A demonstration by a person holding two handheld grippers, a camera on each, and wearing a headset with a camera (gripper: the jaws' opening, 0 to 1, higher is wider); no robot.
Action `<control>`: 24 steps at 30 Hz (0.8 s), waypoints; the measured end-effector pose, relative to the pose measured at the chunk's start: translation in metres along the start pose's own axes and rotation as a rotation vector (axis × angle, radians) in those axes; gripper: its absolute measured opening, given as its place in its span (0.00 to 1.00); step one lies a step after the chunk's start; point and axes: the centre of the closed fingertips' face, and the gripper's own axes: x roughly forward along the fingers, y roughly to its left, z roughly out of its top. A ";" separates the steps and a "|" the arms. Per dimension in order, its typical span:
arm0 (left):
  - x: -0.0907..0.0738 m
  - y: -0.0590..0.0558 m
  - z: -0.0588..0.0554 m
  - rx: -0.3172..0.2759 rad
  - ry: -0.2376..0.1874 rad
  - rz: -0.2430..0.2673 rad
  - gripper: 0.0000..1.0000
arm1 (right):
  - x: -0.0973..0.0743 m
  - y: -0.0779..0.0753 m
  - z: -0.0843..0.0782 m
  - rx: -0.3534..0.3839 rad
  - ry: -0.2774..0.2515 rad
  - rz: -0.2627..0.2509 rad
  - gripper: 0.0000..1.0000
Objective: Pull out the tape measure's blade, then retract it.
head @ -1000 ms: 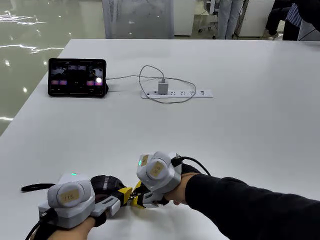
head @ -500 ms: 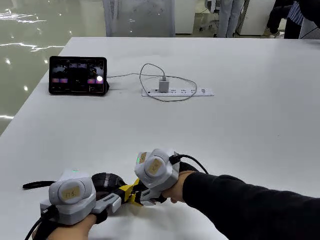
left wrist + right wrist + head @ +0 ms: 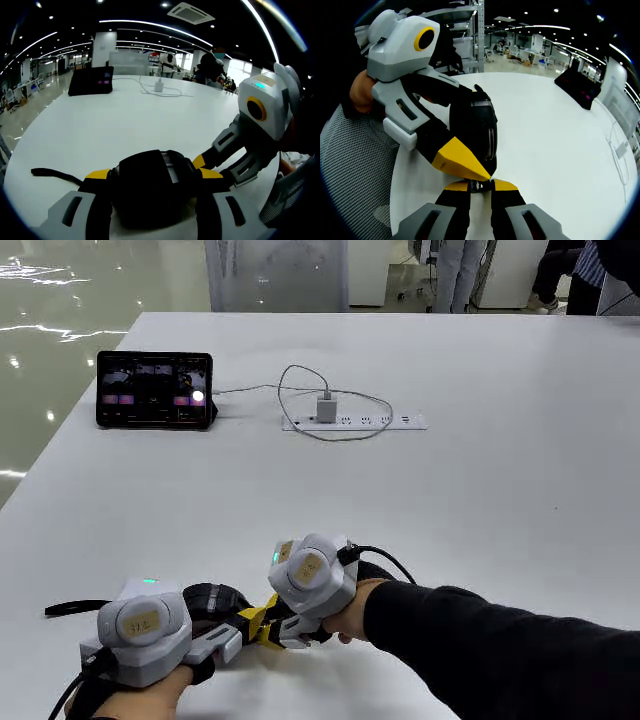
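White tabletop, near-left corner: black round tape measure gripped from two sides.
My left gripper clamps its case; my right gripper, jaws almost together, pinches the metal blade tip at the case mouth.

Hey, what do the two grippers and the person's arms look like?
Both the left gripper and the right gripper have rounded white-and-grey housings, each with a tan sticker on top and a small green light. Their tongs are black with yellow tips. A black cable runs from the right gripper's housing. The right arm wears a black sleeve.
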 end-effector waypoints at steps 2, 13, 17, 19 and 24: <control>0.000 0.000 0.000 0.001 0.002 0.002 0.64 | 0.000 0.000 0.000 -0.006 0.001 -0.001 0.12; 0.000 0.000 0.000 -0.002 0.006 -0.002 0.64 | -0.006 -0.001 -0.005 -0.052 0.010 -0.033 0.13; 0.000 0.000 0.000 0.000 0.006 -0.006 0.64 | -0.013 -0.004 -0.008 -0.036 0.001 -0.046 0.15; 0.000 0.000 0.000 0.005 0.007 -0.009 0.64 | -0.016 -0.004 -0.011 -0.035 -0.001 -0.052 0.16; -0.002 -0.001 0.002 0.009 0.003 -0.018 0.64 | -0.027 -0.004 -0.020 -0.015 -0.002 -0.064 0.17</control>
